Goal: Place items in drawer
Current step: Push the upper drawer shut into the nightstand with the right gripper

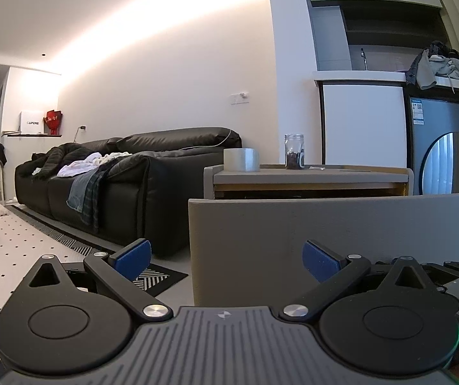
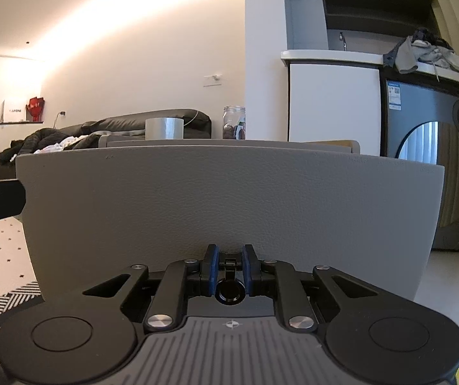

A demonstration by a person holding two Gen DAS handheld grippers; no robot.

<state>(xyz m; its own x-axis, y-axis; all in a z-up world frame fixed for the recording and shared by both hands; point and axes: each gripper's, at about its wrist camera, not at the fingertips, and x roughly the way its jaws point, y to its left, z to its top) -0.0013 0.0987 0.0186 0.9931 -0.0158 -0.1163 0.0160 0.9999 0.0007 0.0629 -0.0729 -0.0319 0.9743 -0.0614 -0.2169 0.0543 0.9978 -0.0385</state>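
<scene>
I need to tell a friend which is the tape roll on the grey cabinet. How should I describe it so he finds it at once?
Look at the low grey cabinet beside the black sofa, the one with its drawer pulled out. On its top, at the end nearer the sofa, stands the tape roll: a short, wide, pale ring. Its neighbour, the glass jar, is taller, narrower and holds dark contents.

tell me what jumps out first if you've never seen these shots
The big grey drawer front fills the right wrist view, pulled out from the cabinet, with the right gripper shut on its small black handle. On the cabinet top sit a tape roll and a glass jar; the left gripper hangs open.
</scene>
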